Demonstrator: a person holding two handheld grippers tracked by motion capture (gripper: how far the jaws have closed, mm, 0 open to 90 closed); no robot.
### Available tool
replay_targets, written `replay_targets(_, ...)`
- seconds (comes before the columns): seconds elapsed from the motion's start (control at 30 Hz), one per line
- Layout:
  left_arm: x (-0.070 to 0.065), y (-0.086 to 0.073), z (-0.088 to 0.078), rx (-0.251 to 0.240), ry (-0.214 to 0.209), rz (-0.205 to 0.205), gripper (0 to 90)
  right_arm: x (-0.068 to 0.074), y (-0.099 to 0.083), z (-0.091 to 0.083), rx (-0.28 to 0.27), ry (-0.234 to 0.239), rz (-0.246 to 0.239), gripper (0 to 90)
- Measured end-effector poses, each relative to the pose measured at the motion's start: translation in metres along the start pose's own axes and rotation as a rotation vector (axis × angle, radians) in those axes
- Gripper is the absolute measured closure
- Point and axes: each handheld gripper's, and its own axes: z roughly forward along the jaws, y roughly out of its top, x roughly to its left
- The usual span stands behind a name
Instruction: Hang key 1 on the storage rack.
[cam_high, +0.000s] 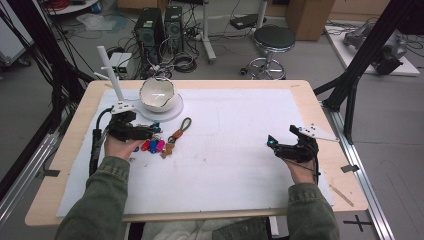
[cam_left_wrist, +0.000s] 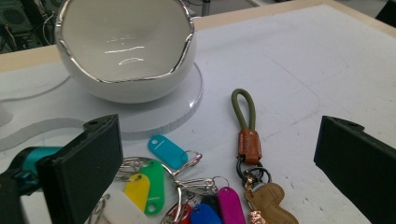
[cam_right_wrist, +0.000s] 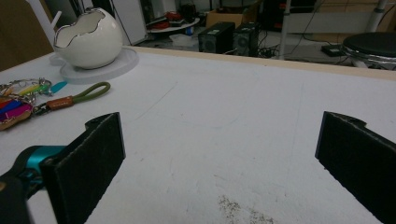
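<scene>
Approach step: my left gripper (cam_left_wrist: 212, 163), jaws apart, straddles the key bunch (cam_left_wrist: 187, 191); next I close on it, eggshell bowl (cam_left_wrist: 126, 51) at 11 o'clock.

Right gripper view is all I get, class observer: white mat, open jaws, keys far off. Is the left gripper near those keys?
Observer: Yes. In the high view the left gripper sits right at the keys.
Operator: Has it gripped them?
Observer: No. The left gripper view shows its jaws wide apart, with the keys lying between them on the mat.
Operator: Is the bowl empty?
Observer: The left gripper view looks into the bowl; the part it shows is bare.
</scene>
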Motion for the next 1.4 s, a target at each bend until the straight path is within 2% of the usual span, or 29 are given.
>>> replay_targets(0.33,-0.017,0.011,0.022,0.023,-0.05,0.043,1.7,-0.001,0.0,0.001,-0.005,0.005,0.007,0.6)
replay_targets(0.43,-0.024,0.011,0.035,0.07,-0.056,0.08,1.7,-0.001,0.0,0.003,-0.005,0.013,0.004,0.6)
replay_targets(0.57,-0.03,0.012,0.046,0.102,-0.057,0.099,1.7,-0.001,0.0,0.004,-0.004,0.018,0.0,0.6)
replay_targets(0.6,-0.034,0.014,0.05,0.107,-0.046,0.13,1.7,-0.001,0.001,0.004,-0.006,0.017,-0.001,0.6)
replay_targets(0.87,-0.042,0.021,0.064,0.15,-0.071,0.14,1.8,-0.001,0.001,0.003,-0.007,0.011,0.002,0.6)
replay_targets(0.97,-0.043,0.019,0.072,0.177,-0.067,0.147,3.2,-0.002,0.001,0.003,-0.009,0.009,-0.003,0.6)
replay_targets(1.07,-0.045,0.016,0.078,0.183,-0.064,0.178,6.6,-0.002,0.001,0.003,-0.008,0.009,0.001,0.6)
replay_targets(1.17,-0.044,0.013,0.083,0.198,-0.066,0.168,6.6,-0.003,0.001,0.002,-0.011,0.006,-0.001,0.6)
replay_targets(1.33,-0.045,0.008,0.092,0.249,-0.067,0.177,6.6,-0.003,0.001,0.002,-0.009,0.006,-0.005,0.6)
replay_targets(1.4,-0.045,0.008,0.092,0.253,-0.064,0.177,6.6,-0.003,0.001,0.002,-0.007,0.006,-0.003,0.6)
